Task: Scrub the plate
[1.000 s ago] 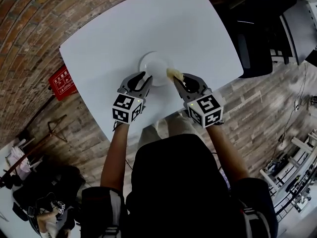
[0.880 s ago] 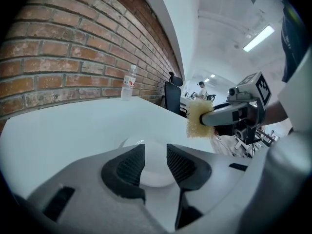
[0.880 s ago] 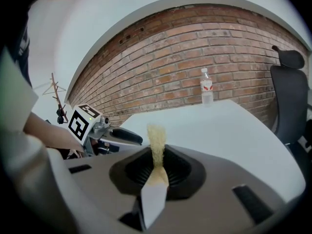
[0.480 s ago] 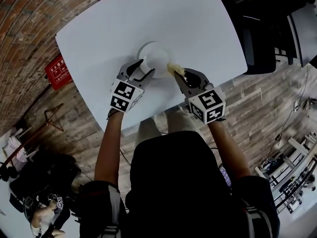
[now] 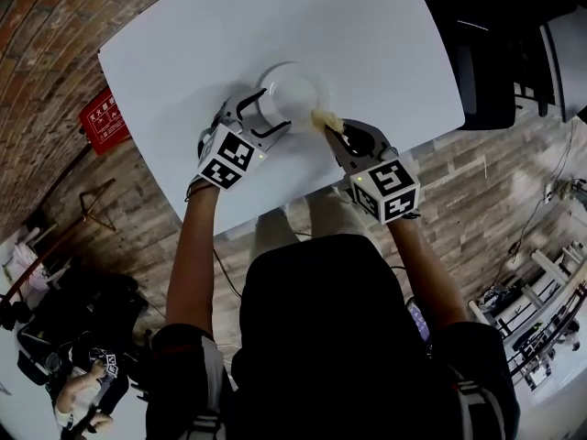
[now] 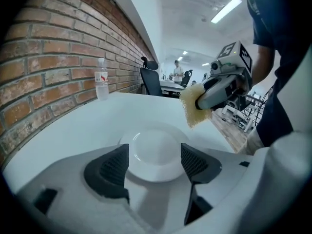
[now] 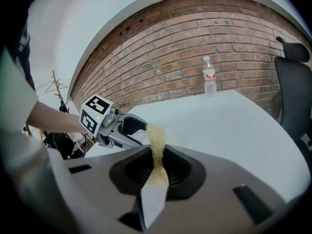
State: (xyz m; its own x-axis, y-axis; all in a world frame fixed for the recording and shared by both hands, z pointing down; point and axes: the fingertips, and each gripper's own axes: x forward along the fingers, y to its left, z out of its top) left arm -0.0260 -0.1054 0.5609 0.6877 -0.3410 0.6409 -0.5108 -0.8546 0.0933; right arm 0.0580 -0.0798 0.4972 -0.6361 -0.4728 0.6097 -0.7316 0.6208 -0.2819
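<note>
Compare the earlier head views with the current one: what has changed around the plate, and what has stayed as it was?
The left tongs moved forward and now straddle the near rim of the plate, open, not gripping it. The right tongs stayed shut on the yellow sponge beside the plate's right rim, and the plate stayed on the white table.

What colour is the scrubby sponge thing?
The rough scrubbing sponge is pale yellow. It shows best in the left gripper view.
</note>
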